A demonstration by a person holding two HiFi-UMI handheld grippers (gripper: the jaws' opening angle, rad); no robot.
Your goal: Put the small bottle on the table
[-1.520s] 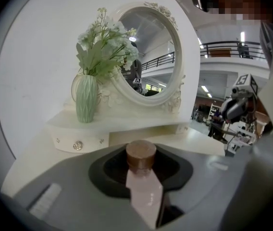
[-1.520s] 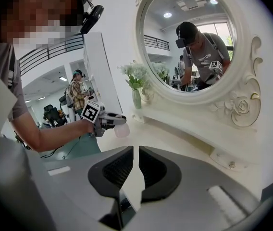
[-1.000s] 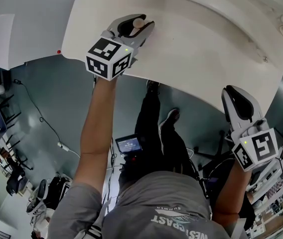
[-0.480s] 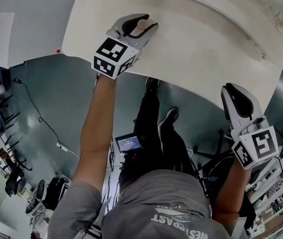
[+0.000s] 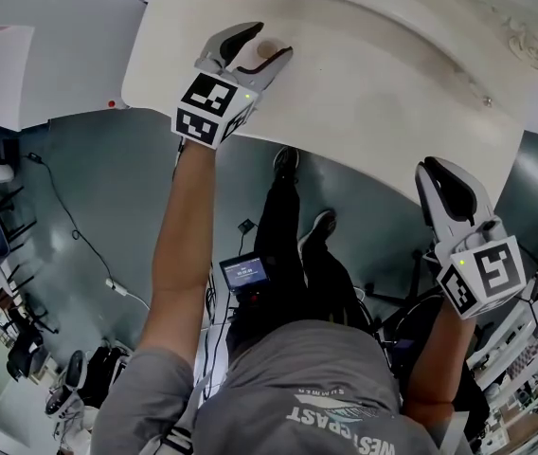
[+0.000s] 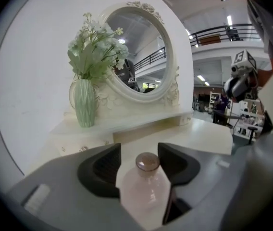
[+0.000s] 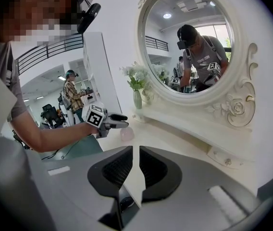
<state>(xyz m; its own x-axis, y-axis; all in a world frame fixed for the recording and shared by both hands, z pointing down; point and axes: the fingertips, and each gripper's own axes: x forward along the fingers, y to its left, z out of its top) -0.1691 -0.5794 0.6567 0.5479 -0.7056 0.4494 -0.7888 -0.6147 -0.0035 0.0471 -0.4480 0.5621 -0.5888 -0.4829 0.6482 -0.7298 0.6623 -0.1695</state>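
The small pale pink bottle (image 5: pixel 267 50) with a round cap stands upright on the white dressing table (image 5: pixel 373 74), near its left front edge. My left gripper (image 5: pixel 267 42) straddles it with the jaws opening; in the left gripper view the bottle (image 6: pixel 146 189) sits between the dark pads (image 6: pixel 100 170), and a gap shows beside its neck. The right gripper view sees the bottle (image 7: pixel 127 134) and the left gripper (image 7: pixel 121 121) from across the table. My right gripper (image 5: pixel 435 169) hovers at the table's right front edge, jaws together and holding nothing.
A green vase of flowers (image 6: pixel 84 107) stands on the raised shelf at the back left, beside an oval mirror (image 6: pixel 136 52). Small drawer knobs (image 7: pixel 225 161) line the shelf front. The table edge curves inward in front of the person.
The left gripper's jaws have spread apart around the bottle, which stays upright on the table. The right gripper has barely moved.
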